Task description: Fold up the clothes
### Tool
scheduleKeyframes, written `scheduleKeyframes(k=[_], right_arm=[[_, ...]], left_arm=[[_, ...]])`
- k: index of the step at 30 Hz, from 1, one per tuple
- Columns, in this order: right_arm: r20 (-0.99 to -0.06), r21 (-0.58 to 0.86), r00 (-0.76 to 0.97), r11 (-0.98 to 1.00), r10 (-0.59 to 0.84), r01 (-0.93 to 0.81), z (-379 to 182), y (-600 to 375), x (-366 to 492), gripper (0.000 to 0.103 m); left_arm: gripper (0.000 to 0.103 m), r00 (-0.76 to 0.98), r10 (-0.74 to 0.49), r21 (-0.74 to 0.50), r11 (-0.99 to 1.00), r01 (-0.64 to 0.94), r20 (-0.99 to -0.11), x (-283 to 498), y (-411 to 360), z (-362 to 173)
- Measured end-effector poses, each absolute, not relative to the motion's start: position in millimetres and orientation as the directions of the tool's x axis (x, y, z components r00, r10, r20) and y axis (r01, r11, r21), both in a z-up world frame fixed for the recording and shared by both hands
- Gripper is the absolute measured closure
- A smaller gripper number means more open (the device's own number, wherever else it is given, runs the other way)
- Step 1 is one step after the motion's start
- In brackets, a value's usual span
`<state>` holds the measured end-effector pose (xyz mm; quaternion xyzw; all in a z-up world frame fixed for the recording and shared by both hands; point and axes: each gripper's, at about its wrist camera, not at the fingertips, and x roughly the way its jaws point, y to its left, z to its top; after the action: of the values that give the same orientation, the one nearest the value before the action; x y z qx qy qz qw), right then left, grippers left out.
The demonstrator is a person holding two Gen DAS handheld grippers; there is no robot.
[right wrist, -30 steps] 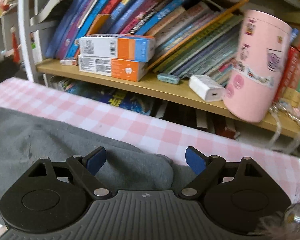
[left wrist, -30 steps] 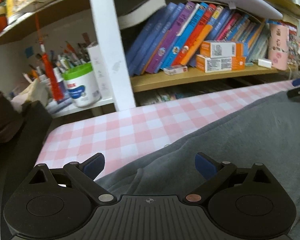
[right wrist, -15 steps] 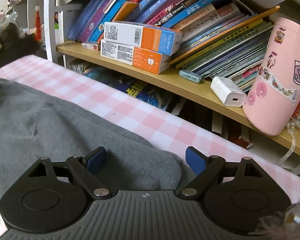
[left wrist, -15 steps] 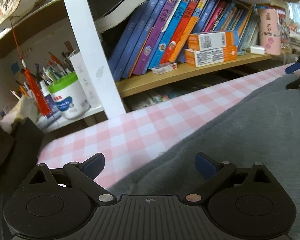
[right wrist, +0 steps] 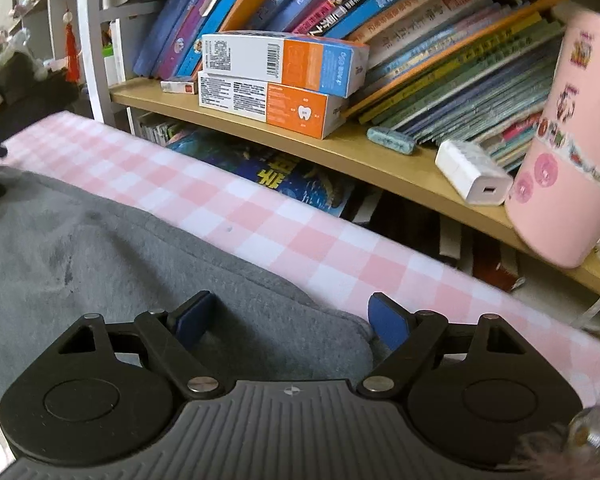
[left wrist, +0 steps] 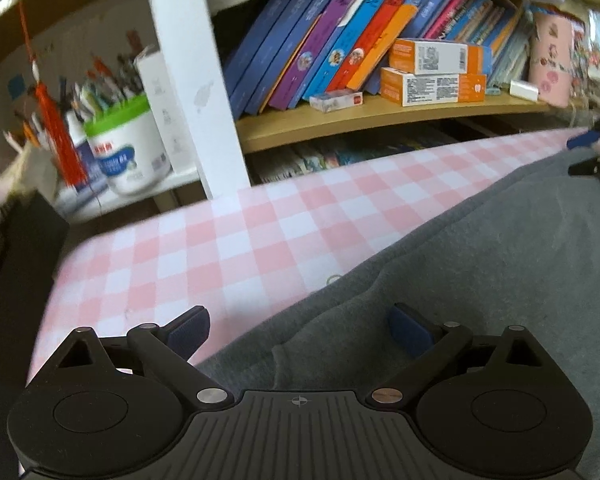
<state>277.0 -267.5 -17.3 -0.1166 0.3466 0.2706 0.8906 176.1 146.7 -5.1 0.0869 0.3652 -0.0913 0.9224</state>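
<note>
My left gripper [left wrist: 298,332] and right gripper [right wrist: 290,320] both gape unclenched over corners of the soft grey fleece garment [left wrist: 480,280] lying on the pink-and-white checked tablecloth [left wrist: 228,256], whose far strip lies bare.

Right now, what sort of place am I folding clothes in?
Probably a home study or child's room: crowded bookshelves, a tub of pens, and a pink checked table under the grey garment.
</note>
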Motion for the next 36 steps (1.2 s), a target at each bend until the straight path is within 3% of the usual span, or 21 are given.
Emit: scheduleKeyframes(k=[4,7,9,10,12,14,16,23,32,36], right_arm=[[-0.683,0.005,0.601,0.826,0.415,-0.564,-16.9,-270.5,275.0,0.031],[-0.689,0.01,0.594,0.826,0.414,-0.564,-14.9,-273.8,271.0,0.038],[-0.695,0.014,0.583,0.819,0.421,-0.574,-13.5,-275.5,268.5,0.052],[-0.697,0.021,0.577,0.817,0.425,-0.576,-12.5,-276.7,267.2,0.057],[-0.698,0.034,0.572,0.818,0.43,-0.574,-10.5,-279.1,264.6,0.08],[-0.688,0.05,0.59,0.838,0.423,-0.544,-9.1,-281.5,261.3,0.082],[-0.643,0.058,0.641,0.861,0.419,-0.505,-5.3,-283.2,249.6,0.084],[-0.472,0.016,0.769,0.876,0.431,-0.481,22.8,-284.7,177.3,0.086],[-0.372,-0.129,0.826,0.858,0.424,-0.498,49.0,-320.6,44.8,0.086],[-0.376,-0.149,0.802,0.825,0.463,-0.546,41.0,-340.8,-20.3,0.084]], left_arm=[[0.016,0.676,-0.172,-0.028,0.975,0.219,-0.716,180.7,157.6,-5.8],[0.022,0.665,-0.18,-0.034,0.973,0.227,-0.725,177.5,155.8,-4.6],[0.031,0.651,-0.189,-0.041,0.971,0.236,-0.735,175.5,155.4,-1.9],[0.039,0.645,-0.193,-0.044,0.97,0.24,-0.74,174.7,155.3,-0.4],[0.055,0.638,-0.193,-0.052,0.971,0.233,-0.745,173.0,154.9,2.2],[0.07,0.64,-0.187,-0.057,0.974,0.219,-0.745,169.0,153.3,4.1],[0.079,0.66,-0.166,-0.034,0.977,0.209,-0.733,160.4,147.6,6.6],[0.083,0.768,-0.143,0.006,0.982,0.187,-0.624,111.3,141.8,39.1],[0.083,0.863,-0.176,0.056,0.972,0.229,-0.474,12.7,127.3,80.7],[0.083,0.886,-0.197,0.033,0.972,0.232,-0.419,-32.6,124.5,80.0]])
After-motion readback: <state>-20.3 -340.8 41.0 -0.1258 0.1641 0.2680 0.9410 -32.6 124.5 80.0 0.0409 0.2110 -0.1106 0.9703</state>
